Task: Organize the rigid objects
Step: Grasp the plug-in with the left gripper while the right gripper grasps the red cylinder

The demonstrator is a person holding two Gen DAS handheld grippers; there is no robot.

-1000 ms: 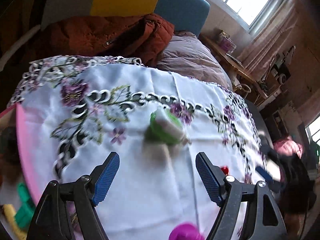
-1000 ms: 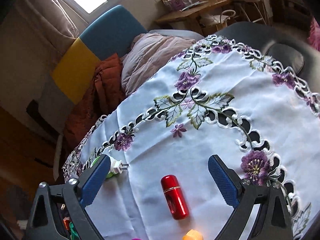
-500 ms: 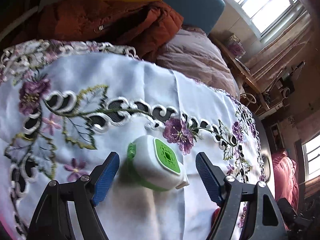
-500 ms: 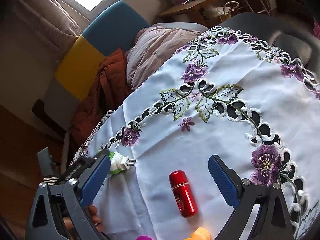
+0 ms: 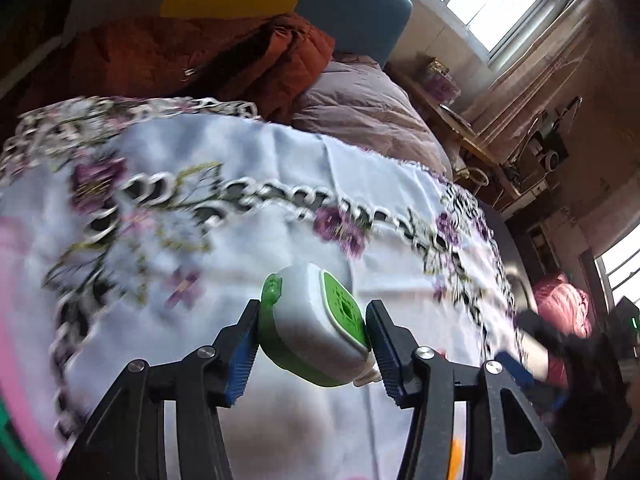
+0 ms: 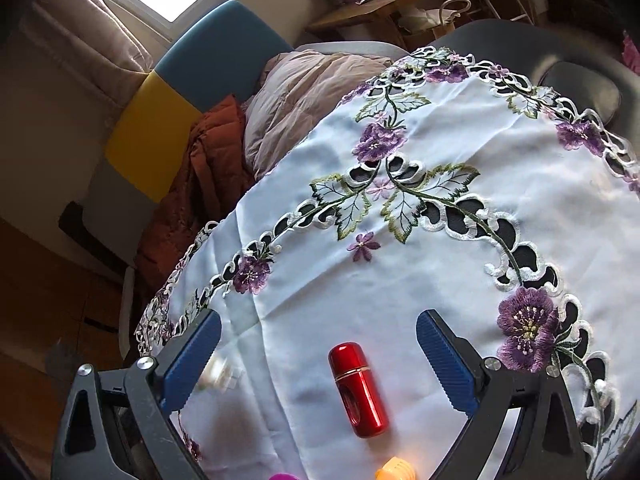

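Between the left tool's (image 5: 312,346) clamped pads, green-white plug-in device (image 5: 316,328); right tool (image 6: 318,354) wide open, empty.

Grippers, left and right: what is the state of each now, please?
Left hand-held gripper: shut on plug-in device.
Right hand-held gripper: open, holding nothing.

A lived-in home room, likely a living or bedroom area. Round table under a white embroidered tablecloth (image 6: 420,280) with purple flowers. Behind it, a blue and yellow padded chair (image 6: 192,80) heaped with a rust-orange quilted jacket (image 5: 208,60) and a mauve duvet (image 6: 304,92). Curtained windows (image 5: 492,4); cluttered wooden desk (image 6: 384,4).
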